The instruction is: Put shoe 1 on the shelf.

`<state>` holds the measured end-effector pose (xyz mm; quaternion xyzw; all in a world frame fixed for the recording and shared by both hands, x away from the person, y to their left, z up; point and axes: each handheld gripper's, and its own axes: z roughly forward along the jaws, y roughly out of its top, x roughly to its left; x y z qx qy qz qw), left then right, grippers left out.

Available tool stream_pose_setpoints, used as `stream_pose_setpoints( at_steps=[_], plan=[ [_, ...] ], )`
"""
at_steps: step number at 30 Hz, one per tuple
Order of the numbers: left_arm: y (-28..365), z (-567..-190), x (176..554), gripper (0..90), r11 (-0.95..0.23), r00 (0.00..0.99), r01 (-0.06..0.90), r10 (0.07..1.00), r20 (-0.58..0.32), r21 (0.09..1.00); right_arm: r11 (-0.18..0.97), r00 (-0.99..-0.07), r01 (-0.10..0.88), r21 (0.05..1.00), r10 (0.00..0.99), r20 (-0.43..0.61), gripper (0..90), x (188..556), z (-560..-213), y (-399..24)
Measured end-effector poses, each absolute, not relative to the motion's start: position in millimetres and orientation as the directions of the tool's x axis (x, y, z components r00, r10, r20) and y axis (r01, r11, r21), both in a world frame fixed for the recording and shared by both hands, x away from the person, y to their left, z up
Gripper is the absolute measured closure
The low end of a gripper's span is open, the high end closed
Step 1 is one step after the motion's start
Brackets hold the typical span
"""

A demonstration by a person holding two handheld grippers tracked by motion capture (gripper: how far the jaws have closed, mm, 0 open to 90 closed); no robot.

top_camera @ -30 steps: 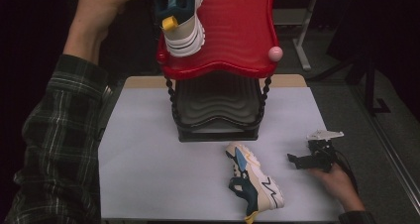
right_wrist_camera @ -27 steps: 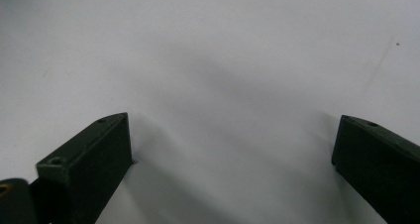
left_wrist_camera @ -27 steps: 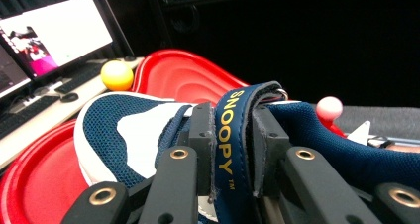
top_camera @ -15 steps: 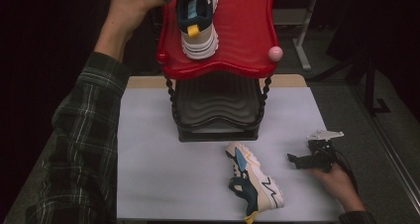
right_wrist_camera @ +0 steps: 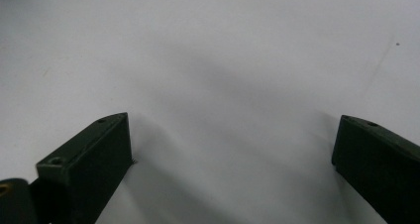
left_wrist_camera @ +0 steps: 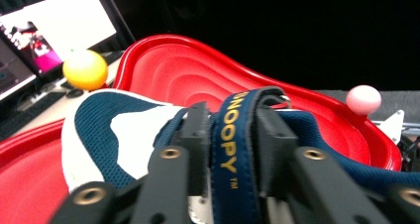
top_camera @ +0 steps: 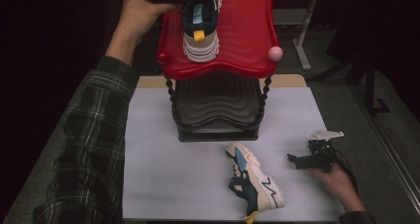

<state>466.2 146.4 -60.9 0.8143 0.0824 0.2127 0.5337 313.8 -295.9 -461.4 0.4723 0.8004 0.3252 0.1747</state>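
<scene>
White tabletop (top_camera: 163, 184), dark surroundings: shoe being set on the red rack shelf (top_camera: 247, 40).

Left gripper (left_wrist_camera: 229, 149) is standing astride the tongue strap of the navy shoe (top_camera: 200, 28) on the shelf, its jaws having just been opening, pads flanking the strap loosely. Right gripper (top_camera: 317, 157) is resting wide open over the tabletop, holding nothing. Second shoe (top_camera: 255, 182) is lying on the tabletop before the rack.

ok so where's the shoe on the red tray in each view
high view: shoe top centre, on the red tray.
left gripper view: shoe low centre, close up.
right gripper view: faces the white table instead.
shared landmark: pink ball at the tray's corner.
</scene>
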Motion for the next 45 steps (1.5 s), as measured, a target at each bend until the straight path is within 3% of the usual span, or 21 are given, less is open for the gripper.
stream_pose_setpoints(
  at_steps=[3,8,17,31,45],
  plan=[
    [150,-60,468,47.5,-0.418,0.897,-0.07,0.371,0.24,0.906,0.342,-0.493,0.643,0.686,0.87,0.028,1.3,314,-461,-296],
    [151,-61,467,35.8,-0.407,0.913,-0.051,0.352,0.208,0.912,0.342,-0.493,0.643,0.686,0.87,0.028,1.3,314,-461,-296],
    [157,-63,458,28.1,-0.418,0.921,-0.035,0.338,0.192,0.908,0.342,-0.493,0.642,0.686,0.87,0.027,1.3,314,-461,-296],
    [208,-77,425,13.6,-0.404,0.927,0.042,0.358,0.116,0.914,0.342,-0.492,0.643,0.685,0.87,0.028,1.3,314,-461,-296],
    [240,-109,388,13.3,-0.434,0.916,0.069,0.384,0.115,0.898,0.34,-0.492,0.644,0.685,0.87,0.03,1.3,314,-461,-296]
  ],
)
